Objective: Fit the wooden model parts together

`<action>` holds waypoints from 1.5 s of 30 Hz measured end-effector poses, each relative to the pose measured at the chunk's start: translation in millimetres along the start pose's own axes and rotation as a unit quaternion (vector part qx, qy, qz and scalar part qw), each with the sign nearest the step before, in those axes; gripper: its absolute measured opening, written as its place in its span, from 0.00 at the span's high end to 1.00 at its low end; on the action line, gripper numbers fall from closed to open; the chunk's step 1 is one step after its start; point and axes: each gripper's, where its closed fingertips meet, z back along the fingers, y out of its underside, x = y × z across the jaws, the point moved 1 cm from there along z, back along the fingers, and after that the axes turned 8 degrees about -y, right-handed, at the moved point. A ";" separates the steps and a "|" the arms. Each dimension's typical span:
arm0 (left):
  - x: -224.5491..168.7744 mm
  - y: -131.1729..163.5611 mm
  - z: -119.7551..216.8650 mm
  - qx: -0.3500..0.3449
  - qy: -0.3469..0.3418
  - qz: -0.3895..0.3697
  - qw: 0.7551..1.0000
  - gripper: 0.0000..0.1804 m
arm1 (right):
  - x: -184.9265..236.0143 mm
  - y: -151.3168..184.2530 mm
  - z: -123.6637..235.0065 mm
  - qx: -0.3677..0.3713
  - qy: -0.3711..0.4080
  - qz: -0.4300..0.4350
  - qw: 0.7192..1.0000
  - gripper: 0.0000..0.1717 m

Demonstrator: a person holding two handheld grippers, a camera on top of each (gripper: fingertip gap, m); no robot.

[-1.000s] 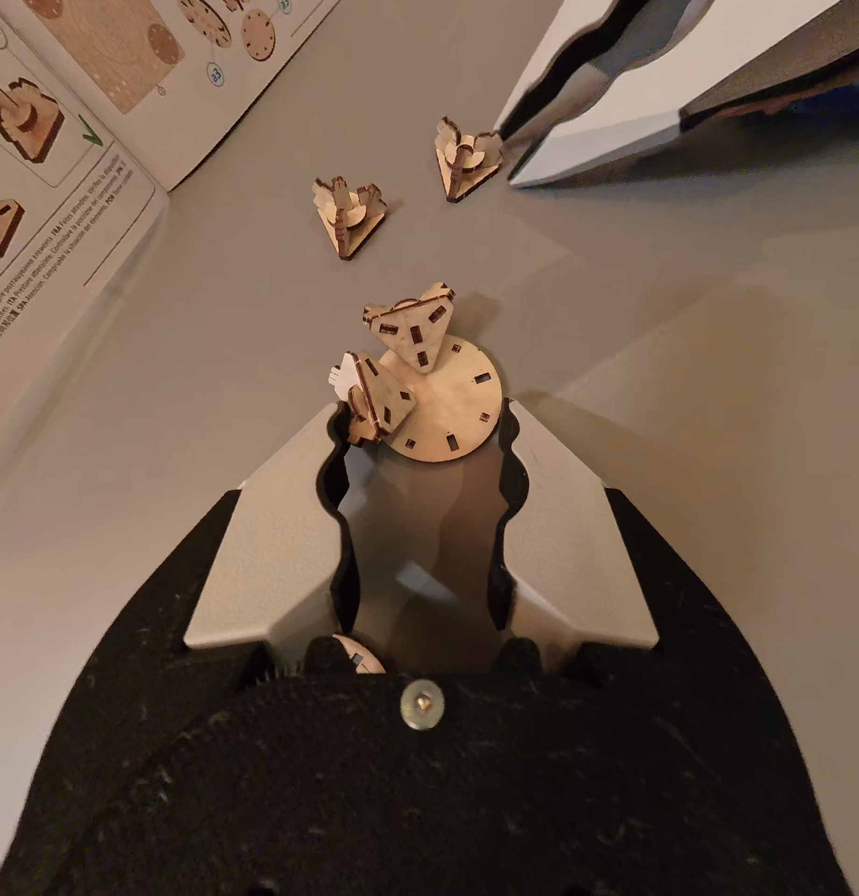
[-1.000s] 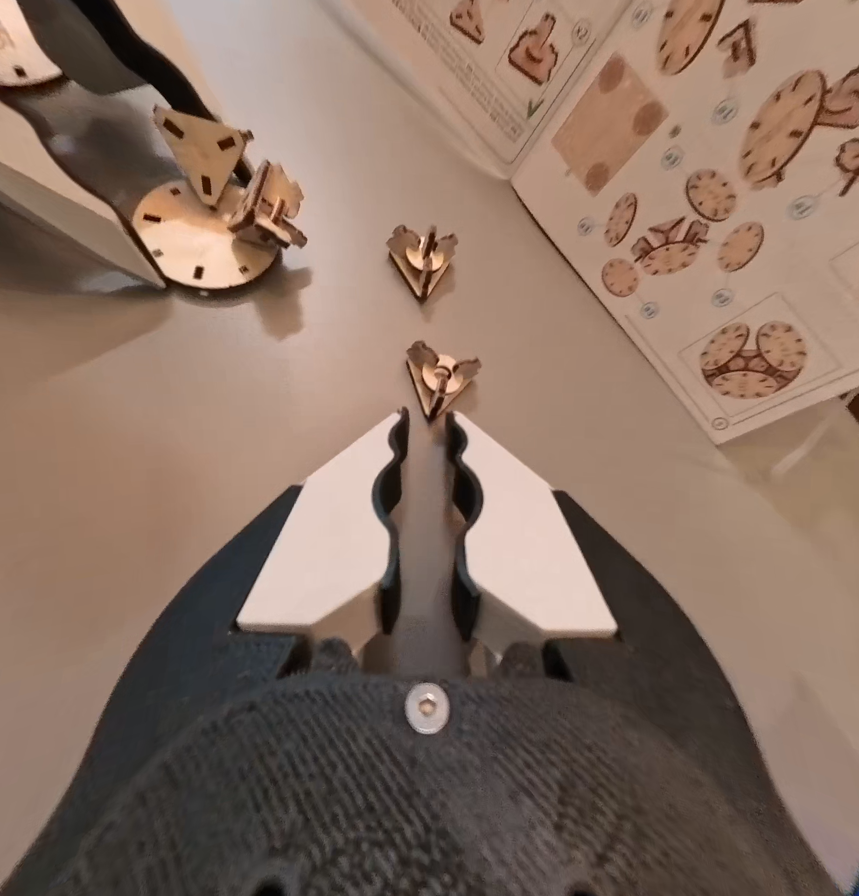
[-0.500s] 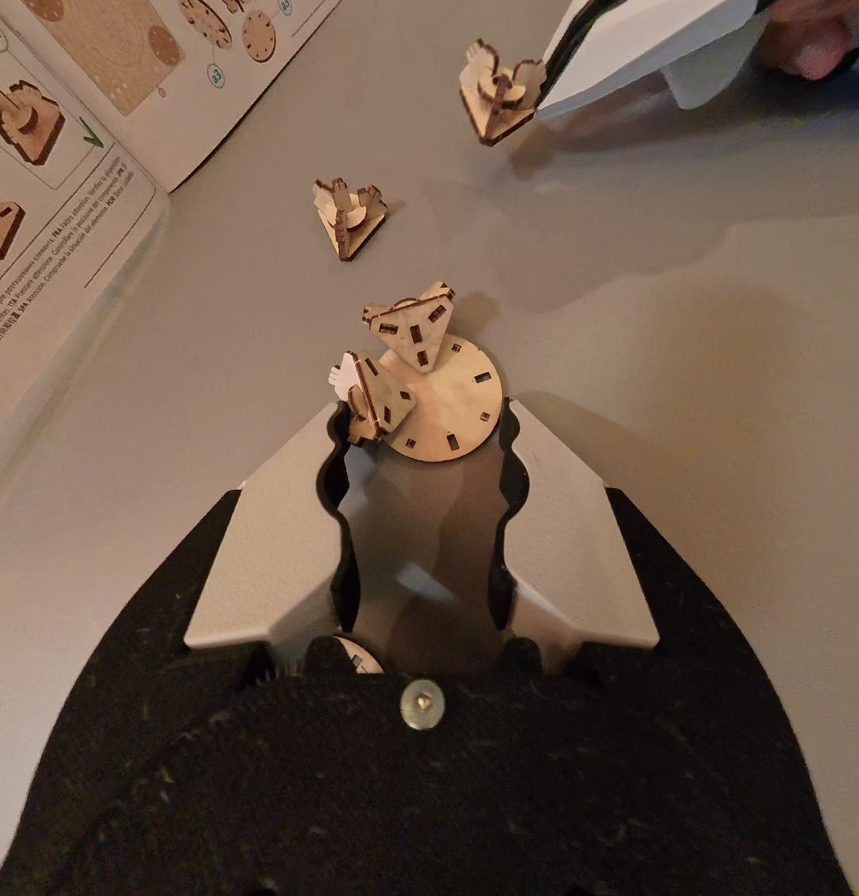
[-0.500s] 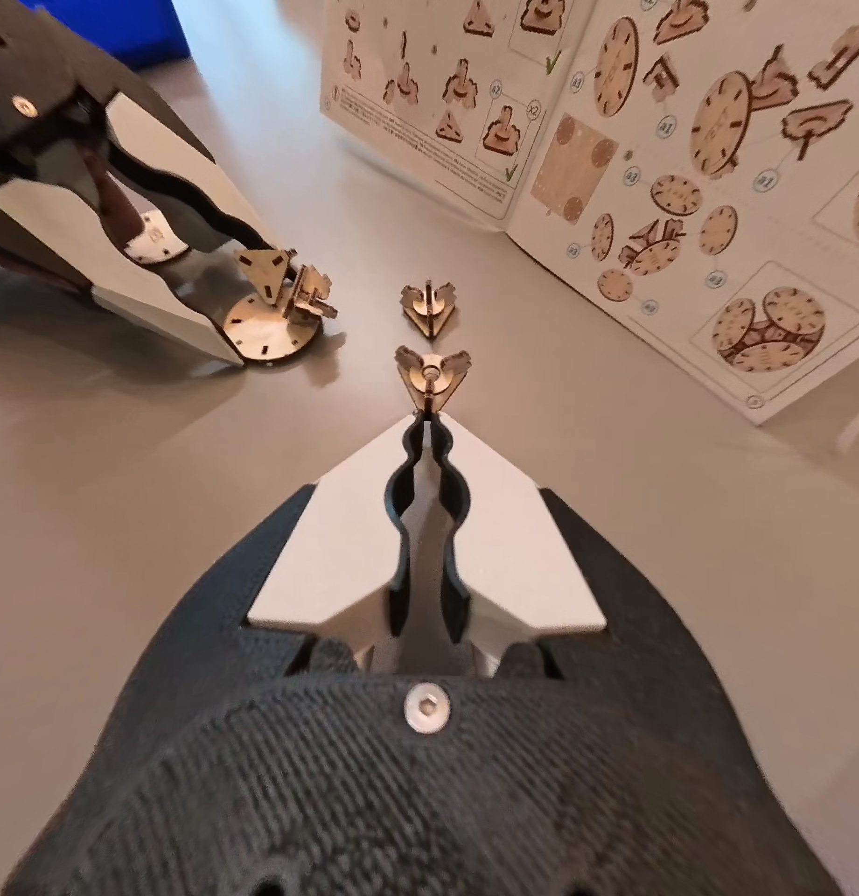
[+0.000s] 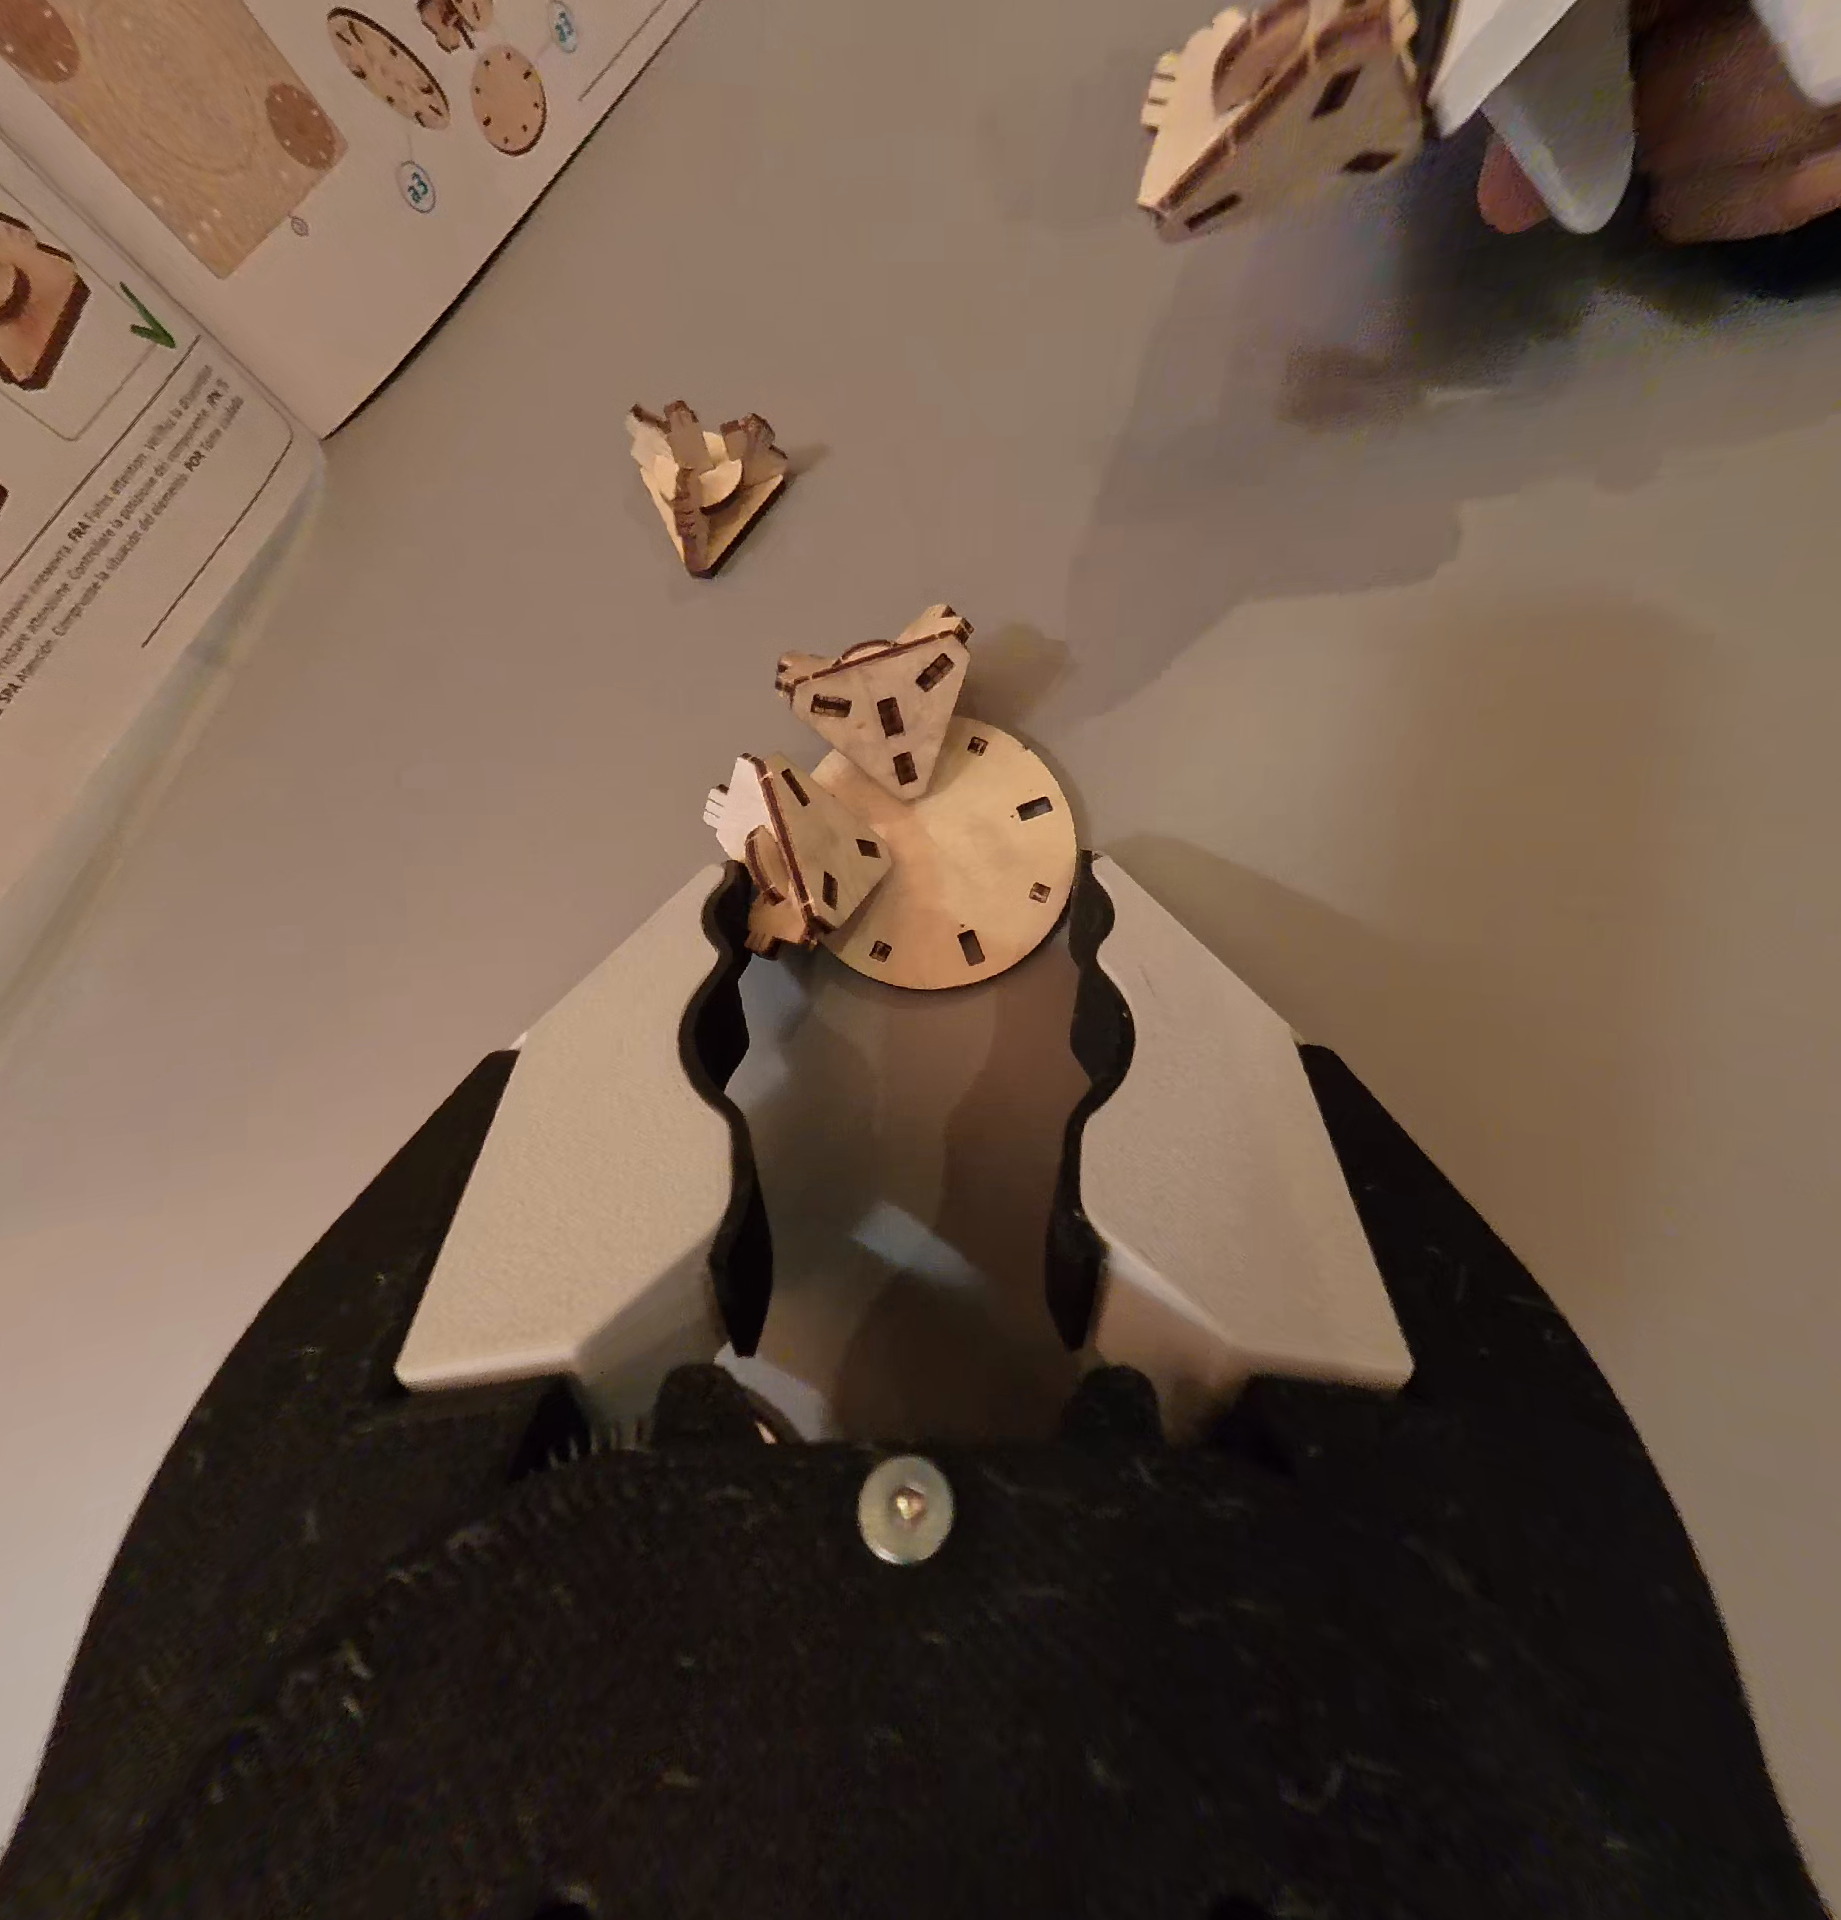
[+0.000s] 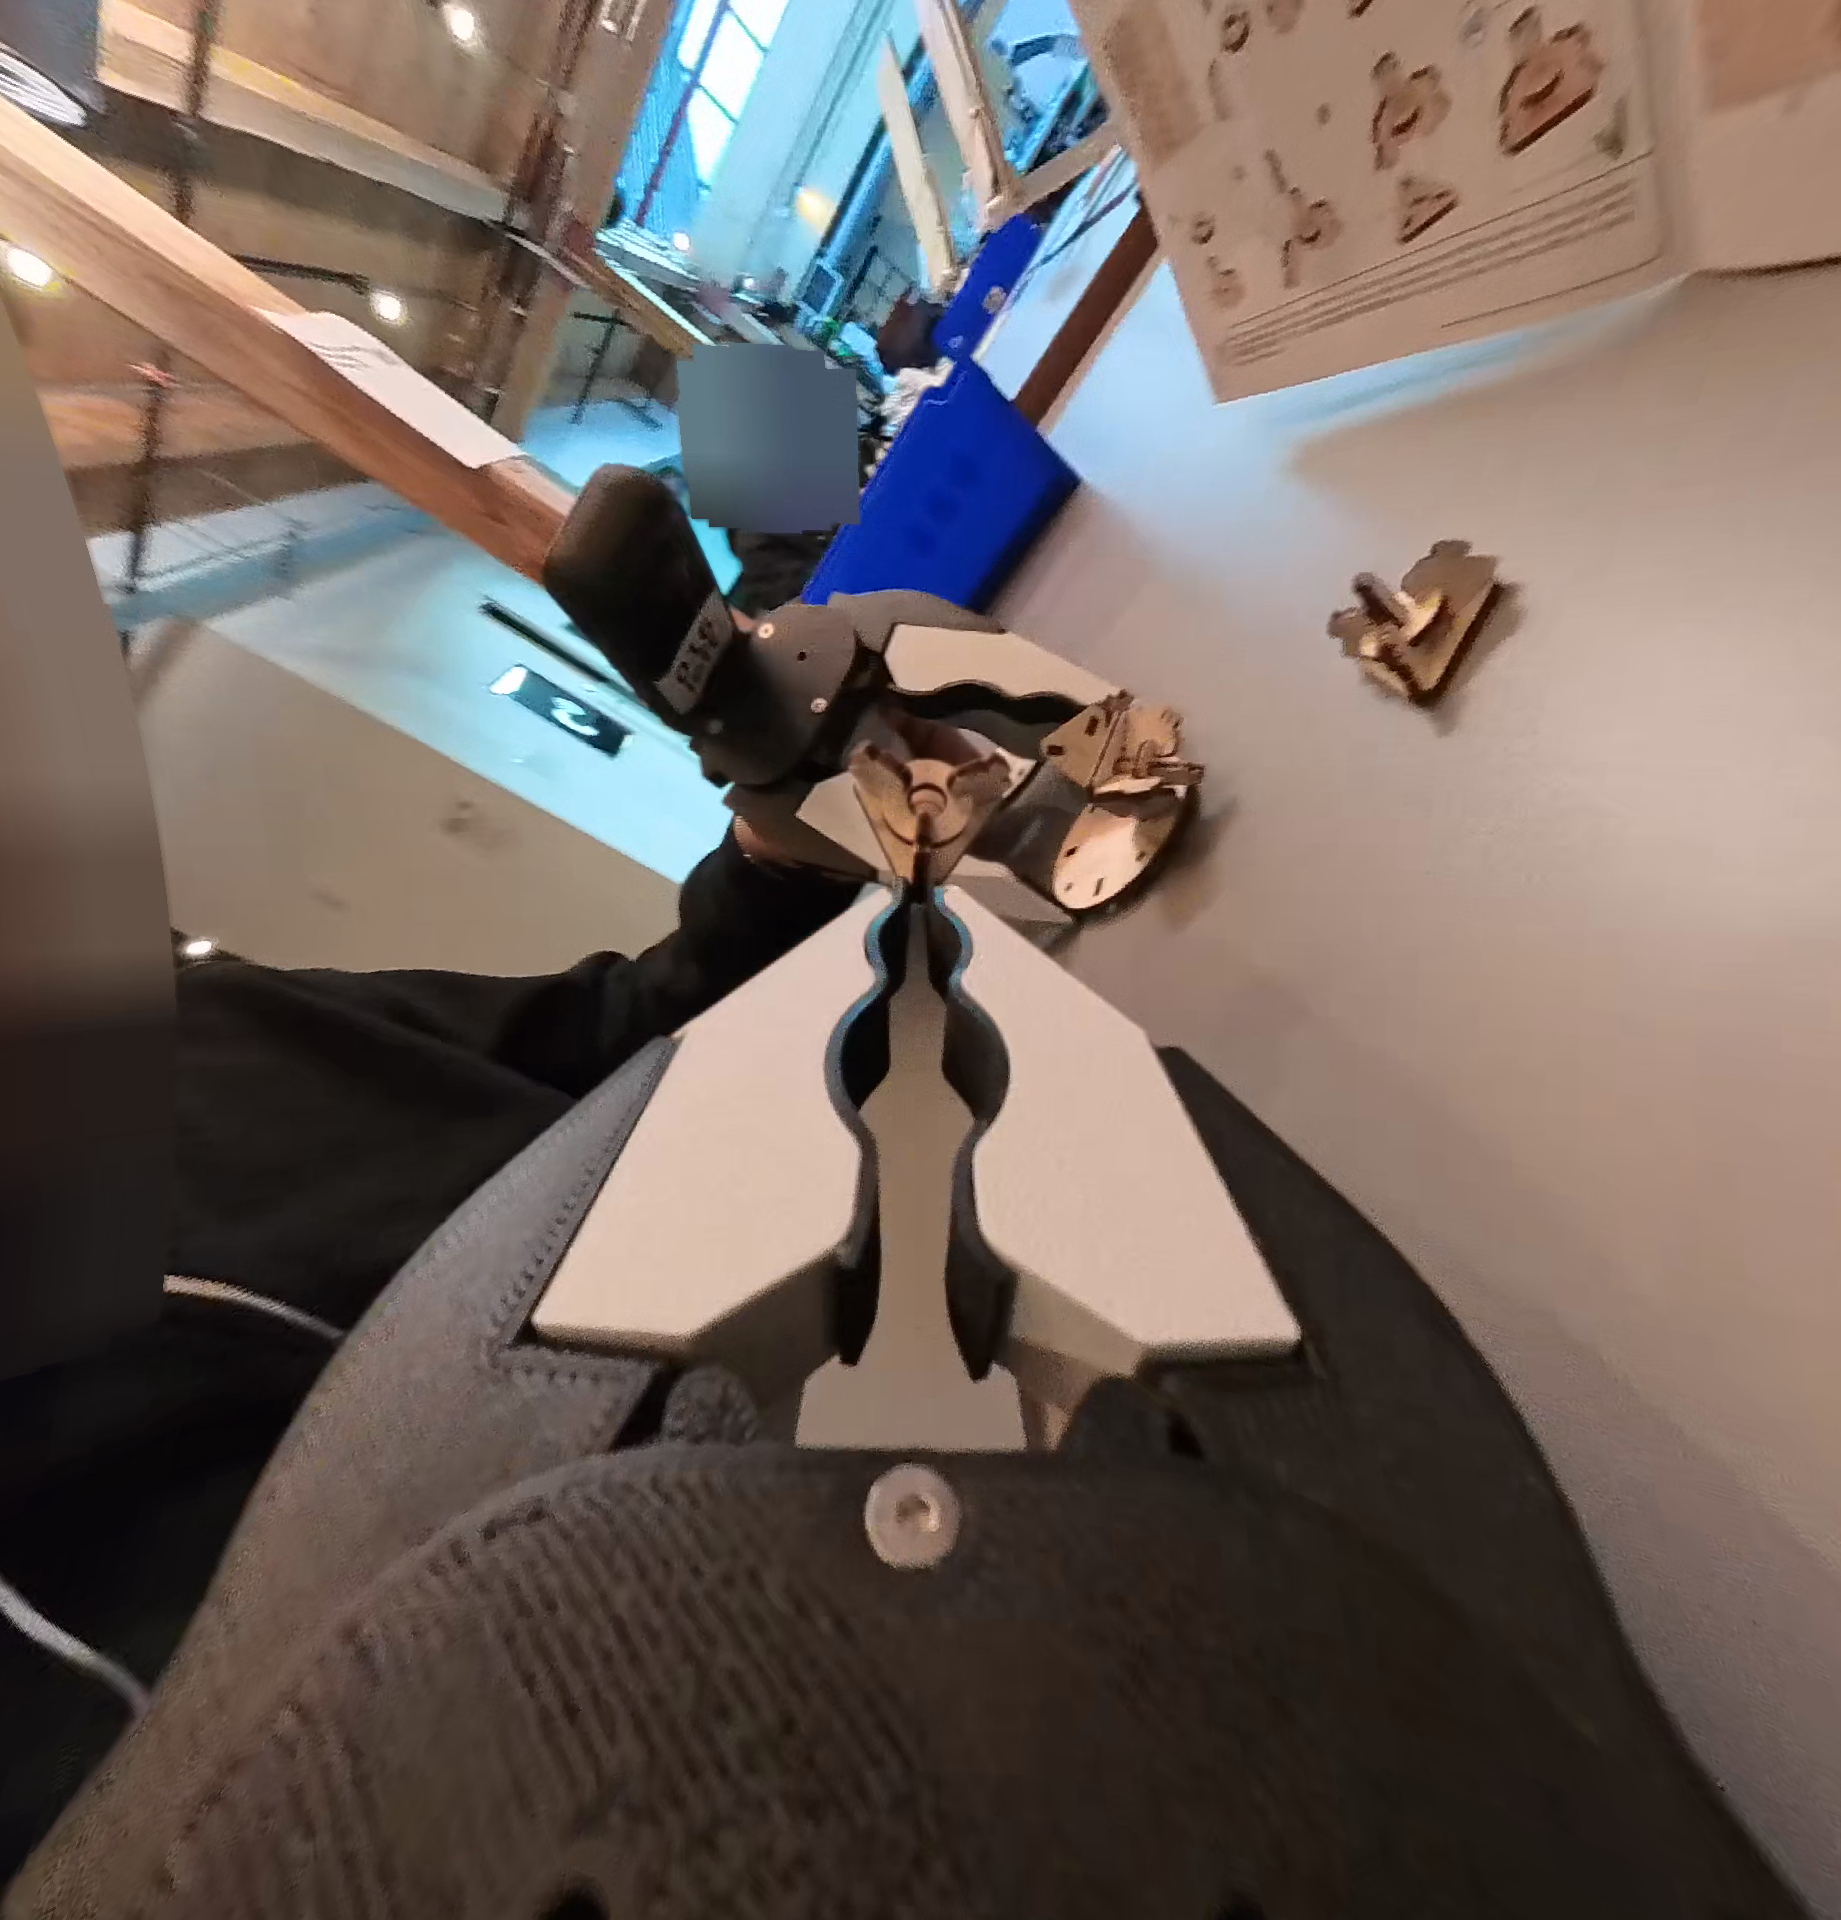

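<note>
My left gripper [image 5: 905, 883] rests at the grey table and is shut across a round wooden disc [image 5: 968, 883]. Two triangular wooden pieces [image 5: 880, 717] stand slotted on the disc. The right pad touches the disc's edge and the left pad touches the nearer triangle [image 5: 812, 862]. My right gripper [image 6: 916, 883] is shut on the thin fin of a triangular wooden piece [image 6: 921, 805] and holds it in the air. That piece shows blurred at the top right of the left wrist view [image 5: 1280, 104]. Another triangular piece [image 5: 703, 488] lies loose on the table, and it also shows in the right wrist view [image 6: 1415, 634].
An open instruction booklet [image 5: 116, 208] lies at the table's far left and also shows in the right wrist view [image 6: 1415, 156]. A blue bin [image 6: 947, 488] stands at the table's edge. A hand [image 5: 1726, 135] shows behind the right gripper. A dark sleeve [image 6: 376, 1091] lies below. The tips of one gripper are about 12 centimetres away from the tips of the other.
My right gripper closed on the triangular piece that lay on the table, lifted it clear and swung round towards the left gripper. The left gripper and the disc have not moved.
</note>
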 end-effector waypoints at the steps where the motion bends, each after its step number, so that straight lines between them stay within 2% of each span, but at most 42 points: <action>1: -0.7 -0.8 -0.4 -0.001 -0.004 0.000 1.000 0.65 | 0.9 1.4 0.2 0.003 -0.011 -0.011 1.000 1.00; 9: -9.3 -2.2 -0.8 0.007 -0.012 0.016 1.000 0.64 | 1.7 20.4 -8.9 0.058 -0.021 -0.033 0.998 1.00; 14: -12.4 3.1 5.1 0.026 -0.004 0.011 1.000 0.63 | 1.6 22.6 -10.4 0.064 -0.021 -0.035 0.997 1.00; 18: -23.7 5.0 10.1 0.031 0.023 -0.001 0.999 0.65 | 2.7 19.5 -8.4 0.054 -0.028 -0.039 0.997 1.00; 23: -56.7 6.0 23.6 0.040 0.120 -0.013 0.992 0.66 | 9.4 7.1 -2.5 0.012 -0.050 -0.055 0.997 1.00; 26: -44.2 6.2 21.3 0.040 0.100 0.001 0.994 0.72 | 16.6 -4.8 3.0 -0.023 -0.066 -0.057 0.996 1.00; 28: -35.0 4.3 22.7 0.032 0.088 0.011 0.996 0.73 | 14.3 -5.7 4.9 -0.023 -0.052 -0.047 0.997 1.00; 30: -26.9 -0.3 24.0 0.017 0.075 0.023 0.997 0.71 | 11.8 -5.2 5.8 -0.023 -0.044 -0.043 0.998 1.00; 34: -12.7 -8.2 17.6 -0.018 0.023 0.018 0.999 0.62 | 10.6 -8.3 8.2 -0.040 -0.053 -0.053 0.996 1.00; 37: -32.0 -9.3 12.4 -0.023 0.080 0.037 0.996 0.47 | 9.1 -8.1 8.8 -0.041 -0.050 -0.053 0.996 1.00; 41: -33.5 -12.8 5.8 -0.024 0.077 0.051 0.995 0.44 | 9.4 -6.6 7.0 -0.036 -0.048 -0.049 0.997 1.00; 45: -34.6 -21.4 8.0 -0.051 0.074 0.047 0.995 0.46 | 5.9 -3.0 4.6 -0.030 -0.044 -0.052 0.997 1.00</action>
